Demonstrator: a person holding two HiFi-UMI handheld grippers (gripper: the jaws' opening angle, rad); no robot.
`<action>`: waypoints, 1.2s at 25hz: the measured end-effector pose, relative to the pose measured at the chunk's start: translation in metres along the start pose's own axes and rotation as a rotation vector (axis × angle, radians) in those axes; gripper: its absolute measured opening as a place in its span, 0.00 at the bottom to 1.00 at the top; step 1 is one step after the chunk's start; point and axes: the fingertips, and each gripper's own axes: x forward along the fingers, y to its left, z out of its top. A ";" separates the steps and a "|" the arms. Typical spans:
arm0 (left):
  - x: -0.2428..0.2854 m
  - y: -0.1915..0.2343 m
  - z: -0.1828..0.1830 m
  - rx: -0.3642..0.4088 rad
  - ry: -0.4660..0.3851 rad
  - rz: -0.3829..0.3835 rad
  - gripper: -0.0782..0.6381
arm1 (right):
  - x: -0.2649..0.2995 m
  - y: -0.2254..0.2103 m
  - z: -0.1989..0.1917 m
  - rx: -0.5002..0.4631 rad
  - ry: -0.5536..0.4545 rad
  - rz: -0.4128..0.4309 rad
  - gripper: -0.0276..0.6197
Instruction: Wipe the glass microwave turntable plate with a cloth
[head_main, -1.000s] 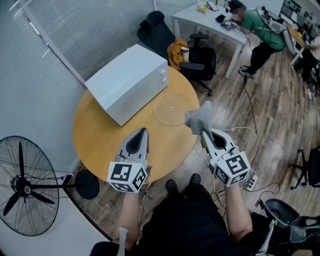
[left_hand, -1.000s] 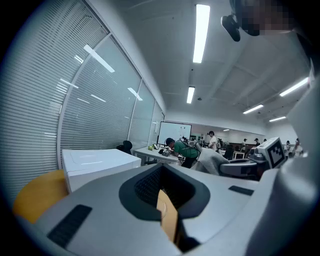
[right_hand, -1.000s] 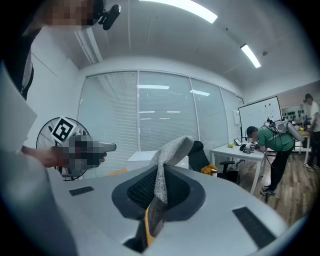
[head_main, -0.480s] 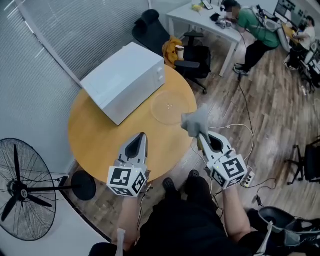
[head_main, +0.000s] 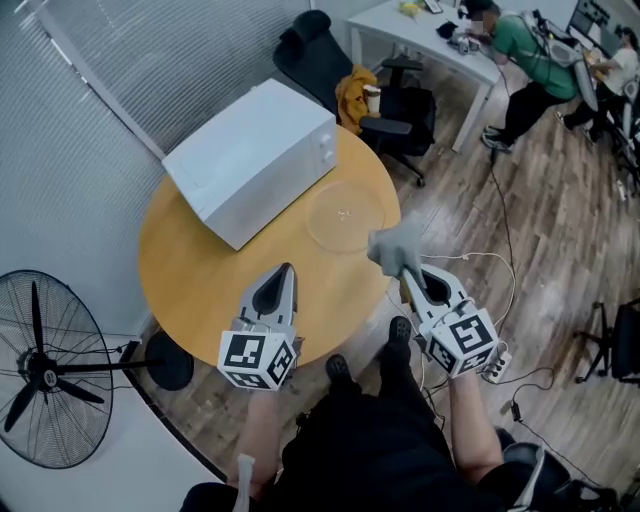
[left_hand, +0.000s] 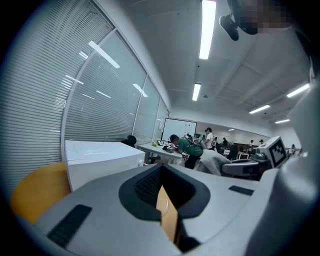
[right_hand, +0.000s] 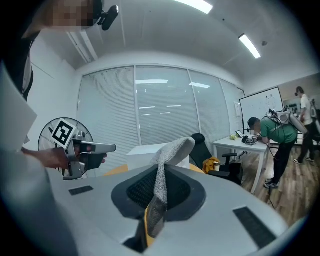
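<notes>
The clear glass turntable plate (head_main: 345, 215) lies flat on the round wooden table (head_main: 190, 270), right of the white microwave (head_main: 250, 160). My right gripper (head_main: 408, 272) is shut on a grey cloth (head_main: 395, 245) that sticks up from its jaws over the table's near right edge, just short of the plate; the cloth (right_hand: 167, 162) rises between the jaws in the right gripper view. My left gripper (head_main: 278, 285) hovers over the table's front, jaws shut with nothing in them. In the left gripper view the microwave (left_hand: 100, 157) stands ahead to the left.
A black floor fan (head_main: 45, 370) stands at the left. Black office chairs (head_main: 395, 105) sit behind the table, one with a yellow garment. A white desk (head_main: 430, 35) with a person bent over it is at the back right. Cables and a power strip (head_main: 500, 360) lie on the floor.
The right gripper with the cloth has shifted slightly; the view has swung a little. The left gripper stays where it was.
</notes>
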 end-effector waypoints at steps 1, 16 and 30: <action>0.007 -0.001 0.001 -0.002 0.001 0.012 0.10 | 0.003 -0.007 0.001 -0.006 0.003 0.011 0.08; 0.112 -0.059 0.010 -0.004 0.018 0.215 0.10 | 0.042 -0.134 0.027 -0.024 0.000 0.255 0.08; 0.127 -0.051 -0.004 -0.068 0.034 0.353 0.10 | 0.080 -0.159 0.012 -0.003 0.063 0.392 0.08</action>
